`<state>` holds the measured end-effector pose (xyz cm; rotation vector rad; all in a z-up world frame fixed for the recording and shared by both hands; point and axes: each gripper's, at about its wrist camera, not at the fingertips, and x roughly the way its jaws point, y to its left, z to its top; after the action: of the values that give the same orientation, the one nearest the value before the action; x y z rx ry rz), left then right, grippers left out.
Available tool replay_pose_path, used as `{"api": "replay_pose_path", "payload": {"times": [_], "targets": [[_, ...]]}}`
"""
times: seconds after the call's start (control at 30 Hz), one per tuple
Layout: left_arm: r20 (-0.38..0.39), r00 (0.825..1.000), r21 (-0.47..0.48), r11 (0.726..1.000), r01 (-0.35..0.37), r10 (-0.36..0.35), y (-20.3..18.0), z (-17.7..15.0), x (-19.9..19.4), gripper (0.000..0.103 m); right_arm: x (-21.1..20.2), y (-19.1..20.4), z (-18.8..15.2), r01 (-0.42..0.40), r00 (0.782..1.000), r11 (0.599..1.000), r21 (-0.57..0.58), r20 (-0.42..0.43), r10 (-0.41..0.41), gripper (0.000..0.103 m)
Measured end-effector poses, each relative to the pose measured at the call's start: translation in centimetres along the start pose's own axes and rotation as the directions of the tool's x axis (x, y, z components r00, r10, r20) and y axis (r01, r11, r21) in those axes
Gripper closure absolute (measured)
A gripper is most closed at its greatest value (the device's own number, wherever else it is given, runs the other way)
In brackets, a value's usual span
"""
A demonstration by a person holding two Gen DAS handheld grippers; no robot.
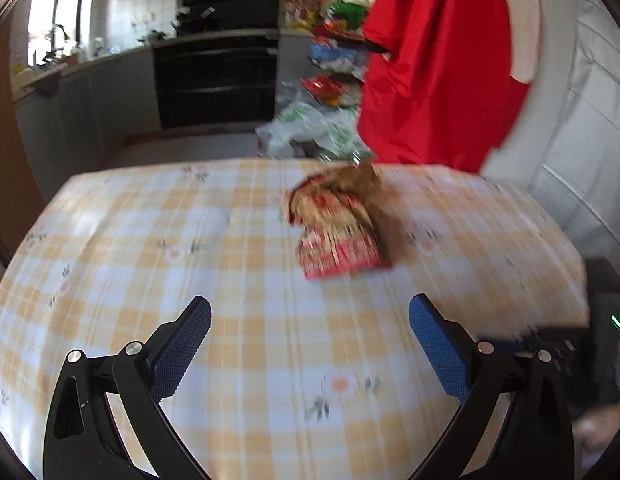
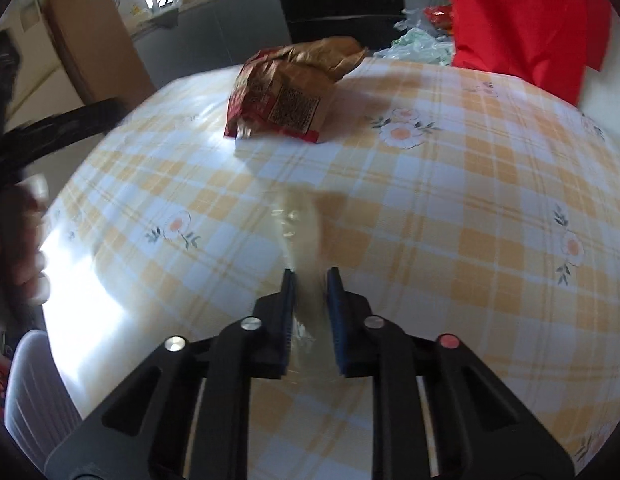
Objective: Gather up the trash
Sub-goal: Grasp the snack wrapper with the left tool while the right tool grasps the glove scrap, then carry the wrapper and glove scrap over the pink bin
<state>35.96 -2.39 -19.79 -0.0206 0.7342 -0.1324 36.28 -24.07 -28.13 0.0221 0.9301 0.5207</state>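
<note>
A crumpled red and brown paper bag [image 1: 338,224] lies on the yellow checked tablecloth [image 1: 149,248], ahead of and slightly right of my left gripper [image 1: 310,312], which is open and empty above the cloth. In the right wrist view the same bag [image 2: 287,92] lies at the far side of the table [image 2: 450,200]. My right gripper [image 2: 311,276] is shut on a clear crumpled plastic wrapper [image 2: 299,224] that sticks out forward between the fingers, blurred by motion.
A red garment [image 1: 438,60] hangs at the far right edge of the table. Plastic bags and packets [image 1: 318,128] are piled behind the table. A dark oven and counter [image 1: 217,76] stand at the back. A white chair back [image 2: 29,384] shows at lower left.
</note>
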Motion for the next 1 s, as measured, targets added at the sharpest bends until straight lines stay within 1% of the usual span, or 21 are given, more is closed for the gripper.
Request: {"api": "replay_pose_path", "payload": {"times": [0.13, 0.2, 0.27, 0.37, 0.43, 0.53, 0.57, 0.6, 0.63, 0.67, 0.7, 0.77, 0.87, 0.93, 1.0], "targets": [[0.008, 1.0, 0.006, 1.0, -0.022, 0.022, -1.5, 1.9, 3.9, 0.006, -3.4, -1.7, -1.1, -0.032, 0.993, 0.992, 0.124, 0.118, 0.017, 0.085], [-0.002, 1.0, -0.007, 1.0, -0.009, 0.009, -1.8, 2.8, 5.4, 0.006, -5.1, -2.9, -2.1, -0.038, 0.987, 0.982, 0.184, 0.162, 0.007, 0.085], [-0.016, 1.0, -0.033, 0.999, 0.002, -0.003, -2.3, 3.6, 7.2, 0.006, -6.2, -3.9, -3.3, -0.04, 0.982, 0.971, 0.235, 0.186, -0.005, 0.086], [-0.047, 0.999, -0.04, 0.999, -0.009, 0.008, -3.1, 4.5, 9.4, 0.006, -7.1, -5.4, -4.8, -0.044, 0.981, 0.954, 0.296, 0.195, -0.015, 0.086], [-0.082, 0.995, -0.024, 0.998, -0.05, 0.047, -3.7, 4.8, 10.9, 0.006, -8.0, -6.2, -5.8, -0.051, 0.979, 0.942, 0.332, 0.201, -0.018, 0.086], [-0.123, 0.99, -0.005, 0.997, -0.076, 0.075, -4.1, 4.7, 12.4, 0.006, -9.3, -6.5, -6.9, -0.05, 0.977, 0.934, 0.353, 0.211, -0.027, 0.086], [-0.131, 0.988, 0.008, 0.996, -0.087, 0.087, -4.1, 4.5, 12.4, 0.019, -9.7, -6.5, -7.1, -0.051, 0.976, 0.932, 0.358, 0.217, -0.03, 0.086], [-0.131, 0.988, 0.022, 0.996, -0.081, 0.083, -4.1, 4.1, 12.1, 0.044, -10.4, -6.6, -7.4, -0.056, 0.973, 0.929, 0.365, 0.227, -0.03, 0.086], [-0.131, 0.987, 0.038, 0.995, -0.092, 0.096, -4.1, 3.9, 11.8, 0.051, -10.8, -6.5, -7.6, -0.06, 0.971, 0.928, 0.369, 0.237, -0.032, 0.086], [-0.126, 0.986, 0.067, 0.992, -0.104, 0.112, -4.3, 3.7, 11.3, 0.054, -11.5, -6.5, -7.7, -0.064, 0.967, 0.925, 0.374, 0.251, -0.035, 0.086], [-0.121, 0.987, 0.088, 0.992, -0.094, 0.104, -4.4, 3.5, 10.7, 0.061, -12.0, -6.3, -7.8, -0.068, 0.965, 0.924, 0.376, 0.261, -0.035, 0.086], [-0.119, 0.991, 0.109, 0.993, -0.05, 0.063, -4.4, 3.2, 9.2, 0.062, -13.1, -6.0, -7.7, -0.087, 0.956, 0.919, 0.385, 0.292, -0.032, 0.086], [-0.084, 0.995, 0.159, 0.986, -0.038, 0.052, -4.6, 2.6, 6.4, 0.063, -14.7, -5.1, -7.6, -0.11, 0.943, 0.916, 0.385, 0.331, -0.025, 0.086], [-0.07, 0.997, 0.174, 0.984, -0.024, 0.036, -4.8, 2.2, 4.6, 0.063, -15.8, -4.1, -7.4, -0.11, 0.937, 0.925, 0.365, 0.349, -0.026, 0.086], [-0.047, 0.999, 0.184, 0.983, -0.003, 0.012, -4.8, 1.8, 1.8, 0.063, -16.9, -3.4, -7.2, -0.113, 0.932, 0.931, 0.348, 0.362, -0.022, 0.086]]}}
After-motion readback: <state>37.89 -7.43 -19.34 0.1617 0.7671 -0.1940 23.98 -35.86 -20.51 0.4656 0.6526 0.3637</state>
